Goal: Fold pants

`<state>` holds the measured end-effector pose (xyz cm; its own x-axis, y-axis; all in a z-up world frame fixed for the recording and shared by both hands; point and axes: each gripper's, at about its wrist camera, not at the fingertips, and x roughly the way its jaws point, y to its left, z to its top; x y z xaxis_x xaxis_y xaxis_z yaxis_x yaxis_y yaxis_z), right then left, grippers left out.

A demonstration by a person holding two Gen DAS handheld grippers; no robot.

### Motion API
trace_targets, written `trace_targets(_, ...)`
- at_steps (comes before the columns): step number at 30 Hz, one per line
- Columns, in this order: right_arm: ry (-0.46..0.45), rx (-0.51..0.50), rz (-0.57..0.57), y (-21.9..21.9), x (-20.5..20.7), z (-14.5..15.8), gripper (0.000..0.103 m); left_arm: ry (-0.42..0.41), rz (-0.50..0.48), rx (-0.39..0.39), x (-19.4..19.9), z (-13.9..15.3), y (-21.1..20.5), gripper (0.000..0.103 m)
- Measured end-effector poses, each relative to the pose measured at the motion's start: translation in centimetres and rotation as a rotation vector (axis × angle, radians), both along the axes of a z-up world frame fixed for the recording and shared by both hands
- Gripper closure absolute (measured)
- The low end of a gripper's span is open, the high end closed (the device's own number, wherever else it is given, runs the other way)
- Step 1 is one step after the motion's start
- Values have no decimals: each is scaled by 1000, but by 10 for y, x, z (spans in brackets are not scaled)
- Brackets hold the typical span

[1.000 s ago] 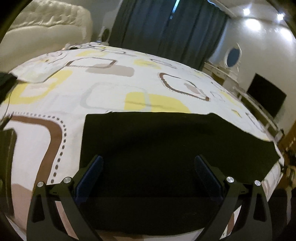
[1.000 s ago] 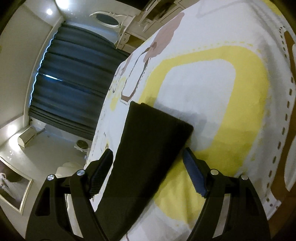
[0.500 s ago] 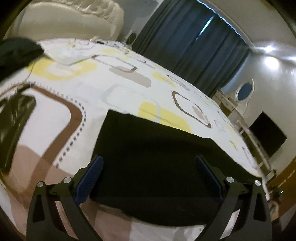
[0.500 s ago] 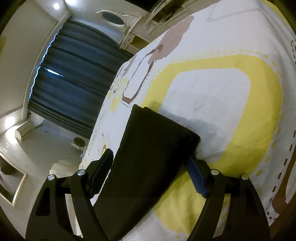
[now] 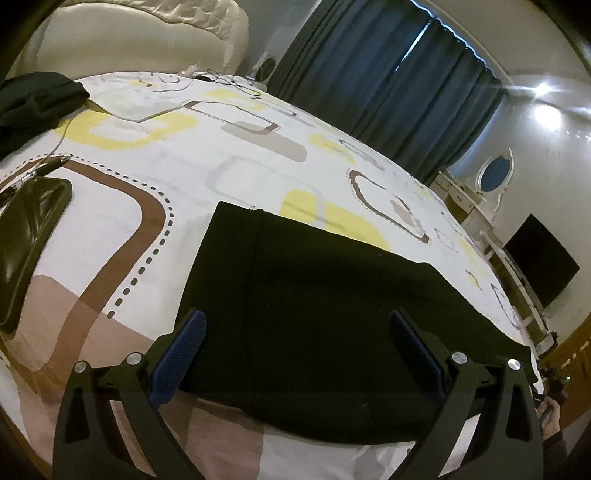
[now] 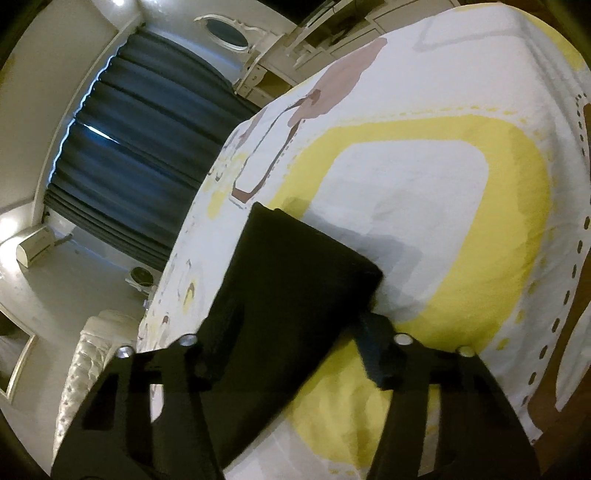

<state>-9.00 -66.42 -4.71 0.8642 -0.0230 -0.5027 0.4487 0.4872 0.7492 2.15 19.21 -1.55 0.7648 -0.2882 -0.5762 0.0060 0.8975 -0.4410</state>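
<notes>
The black pants lie flat in a long strip on the patterned bed sheet. My left gripper is open just above their near left end, its fingers straddling the cloth. In the right wrist view the other end of the pants lies on a yellow patch of the sheet. My right gripper is open around that end, with the cloth between its fingers. The right finger sits at the cloth's corner.
A dark case and pens lie on the bed's left side. A black garment lies by the cream headboard. Cables lie at the far edge. Dark curtains, a dresser and a TV stand beyond.
My left gripper has tilted and shifted left, showing more of the bed's left side. My right gripper has moved forward over the pants' end and its fingers have come closer together.
</notes>
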Motion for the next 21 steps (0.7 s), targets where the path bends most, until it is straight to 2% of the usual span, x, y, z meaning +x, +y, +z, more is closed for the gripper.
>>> trace_targets(1, 3, 0, -1, -1, -1, -1, 58, -1, 0, 3, -1, 0, 0, 5)
trace_targets(3, -1, 10, 0, -3, -3, -4, 79, 1, 0, 5, -1, 0, -1, 5)
trace_targets(4, -9, 22, 7, -3, -5, -6, 83, 3, -1, 5, 0, 0, -1, 5)
trace_targets(10, -49, 32, 21, -1, -7, -3, 88, 10, -2, 12, 1, -1, -2, 5)
trace_targets(21, -127, -30, 82, 26, 2, 36, 90, 18, -4, 29, 2, -3, -5, 5)
